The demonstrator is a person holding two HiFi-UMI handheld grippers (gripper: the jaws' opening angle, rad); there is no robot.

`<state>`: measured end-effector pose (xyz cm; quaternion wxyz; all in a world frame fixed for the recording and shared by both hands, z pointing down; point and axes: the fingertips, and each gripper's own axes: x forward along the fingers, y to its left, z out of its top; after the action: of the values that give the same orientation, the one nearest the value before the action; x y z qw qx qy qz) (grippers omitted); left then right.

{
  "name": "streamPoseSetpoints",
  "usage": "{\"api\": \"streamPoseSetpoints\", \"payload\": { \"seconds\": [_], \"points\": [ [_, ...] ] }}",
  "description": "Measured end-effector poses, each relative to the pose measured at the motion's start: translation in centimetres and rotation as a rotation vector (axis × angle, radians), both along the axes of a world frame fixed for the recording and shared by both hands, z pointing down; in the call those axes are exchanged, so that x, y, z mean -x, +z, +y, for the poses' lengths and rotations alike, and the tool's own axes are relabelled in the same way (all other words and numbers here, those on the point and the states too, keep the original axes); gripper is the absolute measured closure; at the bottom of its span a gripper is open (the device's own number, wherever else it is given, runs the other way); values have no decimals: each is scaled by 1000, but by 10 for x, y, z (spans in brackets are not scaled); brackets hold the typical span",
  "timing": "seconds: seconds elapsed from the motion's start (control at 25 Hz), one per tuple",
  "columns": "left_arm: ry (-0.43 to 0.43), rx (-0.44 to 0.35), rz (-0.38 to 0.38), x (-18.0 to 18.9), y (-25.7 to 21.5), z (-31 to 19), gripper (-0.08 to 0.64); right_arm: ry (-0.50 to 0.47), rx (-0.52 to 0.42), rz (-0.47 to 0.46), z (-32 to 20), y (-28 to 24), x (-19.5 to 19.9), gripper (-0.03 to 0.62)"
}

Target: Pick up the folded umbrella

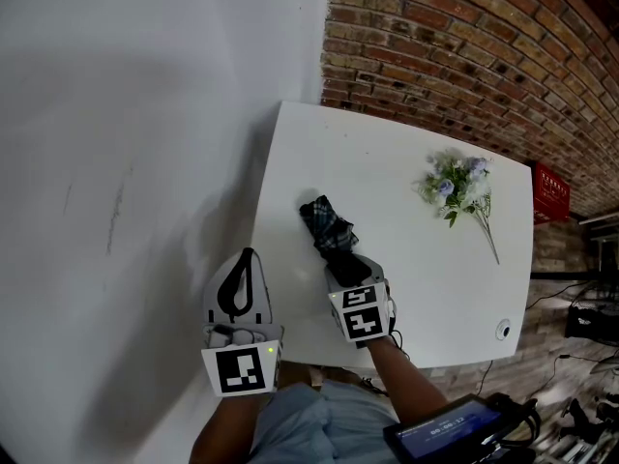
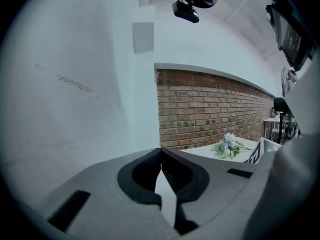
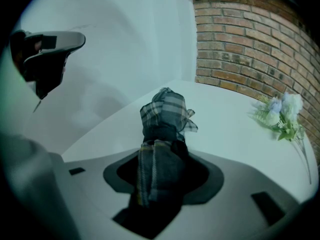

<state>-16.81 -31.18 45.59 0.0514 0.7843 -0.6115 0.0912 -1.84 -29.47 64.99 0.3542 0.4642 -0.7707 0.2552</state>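
Observation:
The folded umbrella (image 1: 327,225), dark with a plaid pattern, lies on the white table (image 1: 387,153) near its left front part, pointing away from me. My right gripper (image 1: 340,259) is over the umbrella's near end. In the right gripper view the umbrella (image 3: 162,119) fills the gap of the right gripper (image 3: 160,159), whose jaws are shut against its fabric. My left gripper (image 1: 250,254) hangs off the table's left edge, shut with nothing in it. In its own view the tips of the left gripper (image 2: 161,151) meet.
A small bunch of pale flowers (image 1: 459,189) lies at the table's far right. A small round fitting (image 1: 503,330) sits near the front right corner. A brick wall (image 1: 464,46) runs behind the table, a white wall to the left. A screen device (image 1: 455,428) is at my lower right.

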Motion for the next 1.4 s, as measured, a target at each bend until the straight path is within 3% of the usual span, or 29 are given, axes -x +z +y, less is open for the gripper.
{"api": "streamPoseSetpoints", "payload": {
  "seconds": [0.84,1.4],
  "points": [
    [-7,-16,-17,-4,-12,-3,552,-21,-27,-35,-10,-8,7,405],
    [-15,-44,-26,-6,-27,3,552,-19,-122,-84,-22,-47,8,405]
  ]
}}
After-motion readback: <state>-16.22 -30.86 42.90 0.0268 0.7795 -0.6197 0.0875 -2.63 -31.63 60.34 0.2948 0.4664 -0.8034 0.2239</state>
